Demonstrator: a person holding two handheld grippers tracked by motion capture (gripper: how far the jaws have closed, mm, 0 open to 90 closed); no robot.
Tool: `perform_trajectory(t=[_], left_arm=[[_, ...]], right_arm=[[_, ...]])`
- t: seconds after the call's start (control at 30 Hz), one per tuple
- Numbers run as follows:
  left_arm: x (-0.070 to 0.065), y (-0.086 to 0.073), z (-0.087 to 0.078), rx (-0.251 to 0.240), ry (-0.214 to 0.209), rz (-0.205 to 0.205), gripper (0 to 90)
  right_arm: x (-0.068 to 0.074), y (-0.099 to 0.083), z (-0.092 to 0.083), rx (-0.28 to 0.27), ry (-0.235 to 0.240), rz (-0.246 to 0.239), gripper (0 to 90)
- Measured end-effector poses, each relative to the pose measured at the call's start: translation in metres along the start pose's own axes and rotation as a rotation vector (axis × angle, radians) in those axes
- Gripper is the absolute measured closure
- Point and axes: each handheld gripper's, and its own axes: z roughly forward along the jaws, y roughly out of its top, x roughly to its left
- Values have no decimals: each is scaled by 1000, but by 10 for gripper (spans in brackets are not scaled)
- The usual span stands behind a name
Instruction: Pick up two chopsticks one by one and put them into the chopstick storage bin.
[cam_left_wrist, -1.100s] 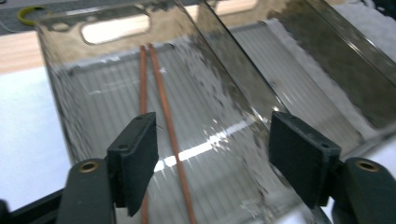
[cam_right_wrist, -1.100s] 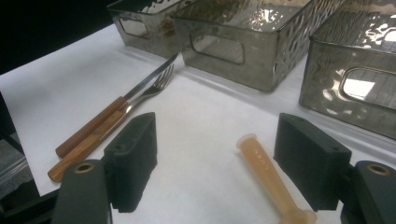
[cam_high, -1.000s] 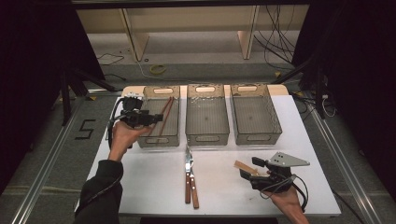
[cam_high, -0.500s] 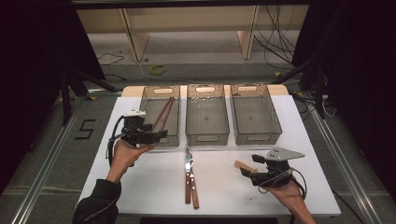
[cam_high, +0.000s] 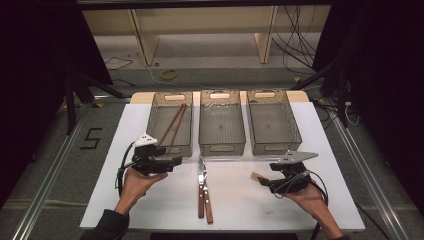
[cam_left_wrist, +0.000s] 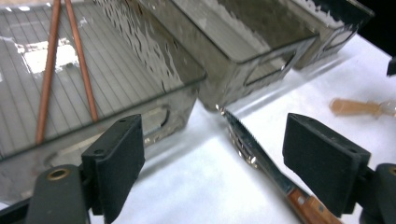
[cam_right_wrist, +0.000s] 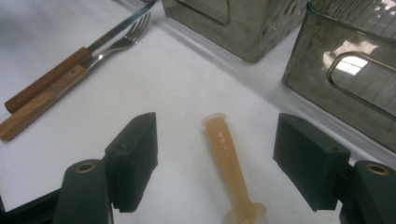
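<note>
A wooden-handled knife and fork lie side by side on the white table, in front of the middle bin. My left gripper hovers left of them, near the left bin's front wall. Its jaws have just been opening and stand wide apart with nothing gripped; the knife blade lies on the table ahead of my left gripper. My right gripper is open low over the table, and a tan plastic handle lies loose between its jaws. Two brown chopsticks rest in the left bin.
Three clear grey bins stand in a row at the table's back: left bin, middle bin, right bin. The table's front edge lies near both hands. Cables trail from each gripper, and wooden shelving stands behind the table.
My left gripper has come back from over the left bin, down and toward the person, to the table in front of it. My right gripper has shifted slightly over the tan handle.
</note>
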Motion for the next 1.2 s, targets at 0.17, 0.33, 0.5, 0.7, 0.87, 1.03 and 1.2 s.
perform_trajectory(t=[0.17,0.33,0.5,0.7,0.87,1.03,1.2], left_arm=[[-4,-13,2,8,3,2,187],[-11,-18,0,-12,-4,11,186],[-17,-25,-3,-26,-12,33,179],[-18,-30,-4,-27,-10,50,173],[-21,-31,-7,-68,-9,75,170],[-23,-33,-11,-81,-18,87,169],[-24,-36,-12,-84,-10,96,169]], right_arm=[[-5,2,5,40,-3,-5,319],[-7,5,9,76,-6,-16,322],[-12,7,13,105,3,-18,332],[-15,10,17,159,11,-36,361],[-15,13,20,206,19,-59,385],[-15,14,24,255,13,-88,429],[-15,15,30,292,20,-108,496]])
